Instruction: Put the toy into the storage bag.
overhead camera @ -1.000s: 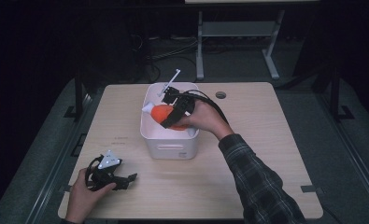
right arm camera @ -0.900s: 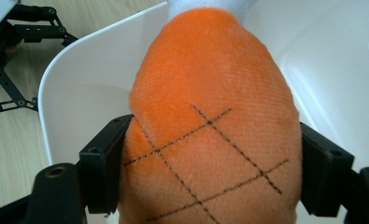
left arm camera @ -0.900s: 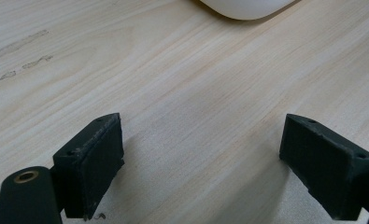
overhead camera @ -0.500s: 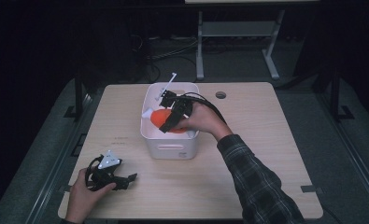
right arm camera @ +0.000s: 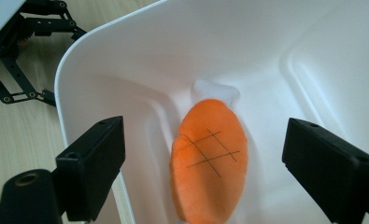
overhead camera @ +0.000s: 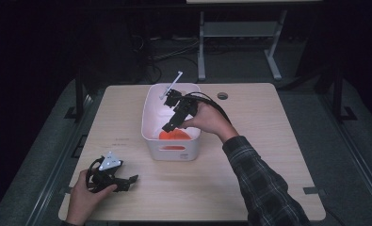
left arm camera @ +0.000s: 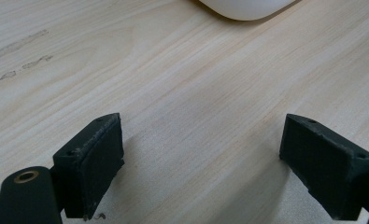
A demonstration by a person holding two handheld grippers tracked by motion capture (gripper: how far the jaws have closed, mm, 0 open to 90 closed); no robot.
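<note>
Right gripper (overhead camera: 170, 123) hangs over the white bin (overhead camera: 150, 136), jaws wide, orange plush (right arm camera: 209, 161) lying inside. Left gripper (overhead camera: 127, 181) rests on the table (overhead camera: 268, 141), agape and empty.

Table (overhead camera: 268, 141): broad bare wood right of and in front of the white bin (overhead camera: 172, 150); open passage there. Bin walls block level approach; entry from above, where the right gripper (overhead camera: 170, 123) stands, jaws spread. Orange plush (right arm camera: 210, 158) covers the near floor. Left gripper (overhead camera: 127, 181), jaws apart, takes the front-left corner.
</note>
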